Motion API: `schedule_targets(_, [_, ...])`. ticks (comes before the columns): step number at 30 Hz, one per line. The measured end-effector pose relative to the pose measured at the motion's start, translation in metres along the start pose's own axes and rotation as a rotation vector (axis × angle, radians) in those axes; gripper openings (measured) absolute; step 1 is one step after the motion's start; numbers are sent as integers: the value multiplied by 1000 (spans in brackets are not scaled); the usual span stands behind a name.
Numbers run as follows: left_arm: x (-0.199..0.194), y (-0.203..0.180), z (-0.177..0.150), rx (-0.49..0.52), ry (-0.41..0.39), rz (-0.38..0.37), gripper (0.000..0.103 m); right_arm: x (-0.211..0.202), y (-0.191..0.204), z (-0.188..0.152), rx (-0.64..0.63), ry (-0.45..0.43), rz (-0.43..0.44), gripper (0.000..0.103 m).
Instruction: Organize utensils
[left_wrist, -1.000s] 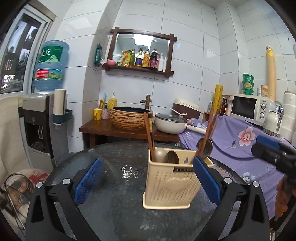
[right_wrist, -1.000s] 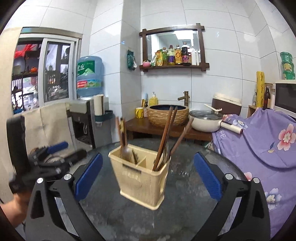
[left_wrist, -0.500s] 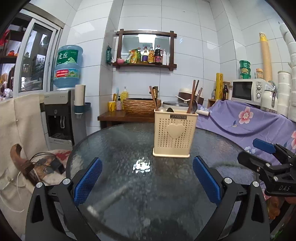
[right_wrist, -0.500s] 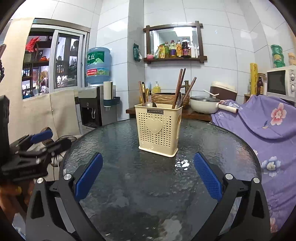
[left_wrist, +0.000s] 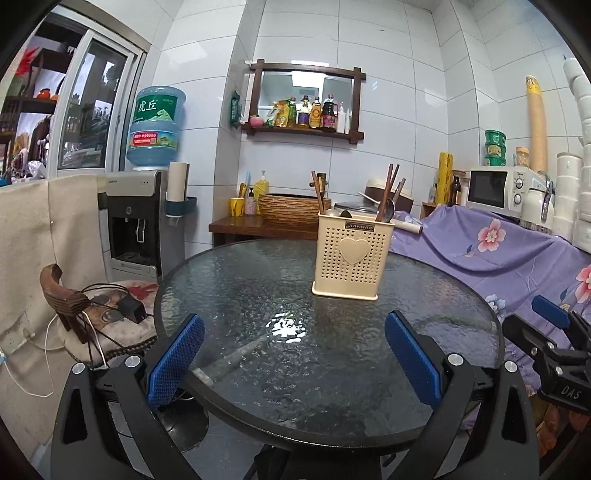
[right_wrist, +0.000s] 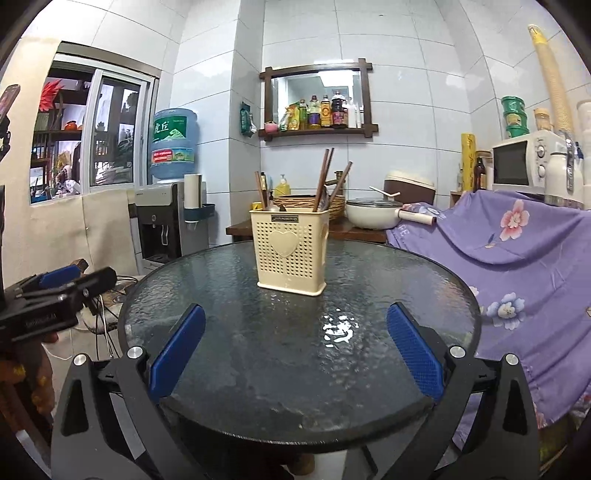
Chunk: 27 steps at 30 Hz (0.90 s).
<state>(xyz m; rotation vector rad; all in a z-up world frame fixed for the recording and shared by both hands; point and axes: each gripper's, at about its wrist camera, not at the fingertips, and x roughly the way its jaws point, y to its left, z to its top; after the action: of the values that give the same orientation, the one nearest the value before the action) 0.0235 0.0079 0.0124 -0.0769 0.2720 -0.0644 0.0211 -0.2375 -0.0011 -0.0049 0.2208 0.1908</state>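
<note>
Round glass table (left_wrist: 280, 376) is filling my view. Cream utensil holder (left_wrist: 351, 258) is standing upright near its far side, chopsticks (left_wrist: 388, 188) and spoons sticking up inside. I'm holding left gripper (left_wrist: 295, 354) and right gripper (right_wrist: 295, 350) released, empty, well short of the holder.

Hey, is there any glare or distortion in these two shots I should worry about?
Left wrist view: a bright glare patch on the glass table in front of the utensil holder; wall tiles bow from the fisheye. Right wrist view: similar glare, dark corner vignetting, holder sharp.
</note>
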Motion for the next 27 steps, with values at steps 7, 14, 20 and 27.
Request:
schedule_targets(7, [-12, -2, 0, -55, -14, -30, 96, -16, -6, -4, 6, -6, -8, 97])
schedule_targets(14, [-15, -12, 0, 3, -21, -15, 96, -17, -6, 2, -14, -17, -1, 97])
schedule_targets(20, [-15, -11, 1, -5, -17, -16, 96, -16, -5, 2, -20, -13, 0, 97])
schedule_targets(27, [-14, -9, 1, -5, -11, -11, 96, -14, -4, 0, -24, -6, -2, 97])
